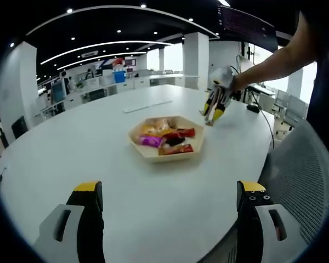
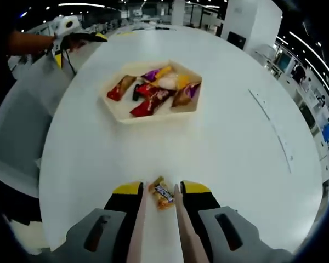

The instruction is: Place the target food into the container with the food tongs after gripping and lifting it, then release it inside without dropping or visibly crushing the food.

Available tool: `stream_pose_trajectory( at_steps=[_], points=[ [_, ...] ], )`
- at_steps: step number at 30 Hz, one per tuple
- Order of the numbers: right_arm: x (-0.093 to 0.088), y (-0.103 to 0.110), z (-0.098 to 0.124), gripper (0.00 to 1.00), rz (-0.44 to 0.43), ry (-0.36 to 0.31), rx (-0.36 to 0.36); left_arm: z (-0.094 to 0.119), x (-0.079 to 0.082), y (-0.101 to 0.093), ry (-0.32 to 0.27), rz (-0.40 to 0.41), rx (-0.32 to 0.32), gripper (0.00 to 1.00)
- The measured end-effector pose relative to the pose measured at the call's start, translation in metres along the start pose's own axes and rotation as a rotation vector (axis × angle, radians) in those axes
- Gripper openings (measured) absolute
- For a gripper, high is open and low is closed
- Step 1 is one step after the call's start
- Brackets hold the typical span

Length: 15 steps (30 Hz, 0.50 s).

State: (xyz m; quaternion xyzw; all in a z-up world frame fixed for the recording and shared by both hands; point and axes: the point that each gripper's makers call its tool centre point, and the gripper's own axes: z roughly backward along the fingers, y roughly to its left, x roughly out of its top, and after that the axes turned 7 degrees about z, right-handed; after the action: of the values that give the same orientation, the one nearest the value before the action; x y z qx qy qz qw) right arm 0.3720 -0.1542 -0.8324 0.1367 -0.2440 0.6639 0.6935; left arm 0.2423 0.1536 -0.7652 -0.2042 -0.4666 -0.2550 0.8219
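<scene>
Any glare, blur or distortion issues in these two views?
Left gripper view: strong fisheye bending of the table edge, bright windows blown out behind, tray sharp. Right gripper view: even lighting, soft sheen on the table, snack between the tongs slightly soft, edges darker.

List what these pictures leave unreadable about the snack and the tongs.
- Snack packet, right gripper view: print too small to read; whether the tongs pinch it or only flank it is unclear.
- Left gripper view: right gripper too small; packet unseen.
- Tray: wrappers overlap, count uncertain.
</scene>
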Motion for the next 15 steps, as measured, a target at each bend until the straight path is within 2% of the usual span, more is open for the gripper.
stream_pose_trajectory(
  at_steps=[1,2,8,15],
  points=[
    [-0.0029,0.0023,-0.0016,0.24,-0.019,0.015,0.008,-0.0001,-0.0003,0.0000,0.000,0.000,0.000,0.99],
    [-0.0007,-0.0001,-0.0014,0.24,-0.002,0.000,-0.004,-0.0001,-0.0004,0.0001,0.000,0.001,0.000,0.99],
    [-0.0032,-0.0042,-0.0009,0.22,-0.133,0.014,-0.042,0.0005,0.0001,0.0025,-0.006,0.006,0.009,0.99],
    [-0.0031,-0.0056,-0.0011,0.20,-0.189,0.026,-0.099,0.0025,0.0024,0.0072,-0.018,0.017,0.030,0.99]
  ],
)
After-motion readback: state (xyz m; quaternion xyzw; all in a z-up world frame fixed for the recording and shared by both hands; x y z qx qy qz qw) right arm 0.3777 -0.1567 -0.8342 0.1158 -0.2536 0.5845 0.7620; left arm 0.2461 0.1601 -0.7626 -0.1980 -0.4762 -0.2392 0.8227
